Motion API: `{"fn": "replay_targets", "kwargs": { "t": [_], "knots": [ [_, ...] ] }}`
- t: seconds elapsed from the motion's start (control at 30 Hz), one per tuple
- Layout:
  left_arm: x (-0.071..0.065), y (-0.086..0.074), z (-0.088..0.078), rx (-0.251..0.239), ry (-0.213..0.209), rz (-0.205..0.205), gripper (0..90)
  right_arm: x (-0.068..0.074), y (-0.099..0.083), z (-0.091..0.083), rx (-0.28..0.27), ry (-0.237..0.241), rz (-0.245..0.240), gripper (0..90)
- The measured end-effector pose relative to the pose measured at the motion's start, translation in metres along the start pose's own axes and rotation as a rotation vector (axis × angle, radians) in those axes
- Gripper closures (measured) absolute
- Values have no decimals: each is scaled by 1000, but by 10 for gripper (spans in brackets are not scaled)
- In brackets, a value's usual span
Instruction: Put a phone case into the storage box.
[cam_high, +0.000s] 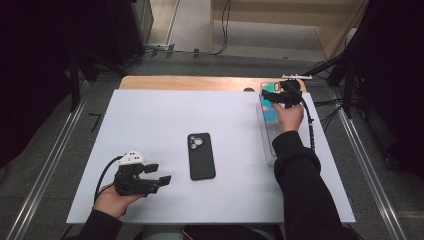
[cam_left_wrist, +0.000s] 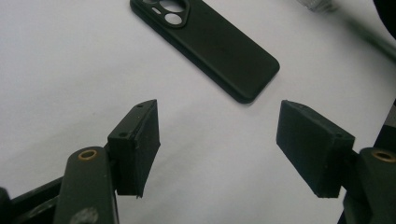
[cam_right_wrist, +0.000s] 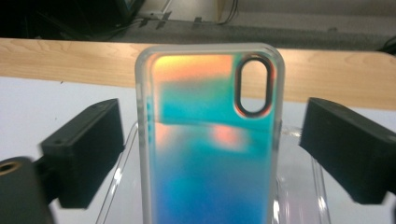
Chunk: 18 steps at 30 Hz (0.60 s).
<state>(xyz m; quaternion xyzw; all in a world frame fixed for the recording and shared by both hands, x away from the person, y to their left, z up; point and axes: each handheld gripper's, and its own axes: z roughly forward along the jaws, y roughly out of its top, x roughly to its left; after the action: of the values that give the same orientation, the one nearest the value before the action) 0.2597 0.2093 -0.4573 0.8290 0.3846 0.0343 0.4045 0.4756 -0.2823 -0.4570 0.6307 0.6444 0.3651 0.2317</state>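
At the far right corner of the white table (cam_high: 150, 120), the right gripper (cam_right_wrist: 210, 140) straddles an iridescent phone case (cam_right_wrist: 210, 140) that stands upright in a clear rack (cam_high: 266, 131). Its jaws stand wide, one on each side of the case, with a gap at both pads: nothing is held. The step in hand looks like the grasp on this case, or the release just after placing it; the pictures alone do not settle which. If it is a pick-up, the next move calls for closing squarely on the case's long edges, below the camera cut-out, then lifting straight up out of the rack so the thin shell does not twist or catch. Well to the left of the rack, a black case (cam_high: 201, 155) lies flat, back up, at mid-table. Farther left, near the table's front edge, the left gripper (cam_left_wrist: 219, 149) rests part-open and empty, its jaws aimed at the black case.
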Motion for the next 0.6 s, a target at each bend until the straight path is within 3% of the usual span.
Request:
{"fn": "replay_targets", "kwargs": {
  "t": [0.1, 0.2, 0.33, 0.53, 0.6],
  "knots": [
    [0, 0, 0, -2, -4, -5, 306, -2, 1, -10, 2, 1, 9, 13],
    [-1, 1, 0, -7, -13, -12, 305, -3, 2, -19, 24, 43, 28, 13],
    [-2, 2, 1, -2, -13, -8, 304, -1, -2, -31, 47, 63, 2, 13],
    [1, 5, 3, -3, -34, -20, 303, 3, -8, -51, 37, 128, 12, 14],
    [2, 5, 3, 7, -42, -36, 303, 5, -10, -57, 32, 176, -2, 17]
  ]
}}
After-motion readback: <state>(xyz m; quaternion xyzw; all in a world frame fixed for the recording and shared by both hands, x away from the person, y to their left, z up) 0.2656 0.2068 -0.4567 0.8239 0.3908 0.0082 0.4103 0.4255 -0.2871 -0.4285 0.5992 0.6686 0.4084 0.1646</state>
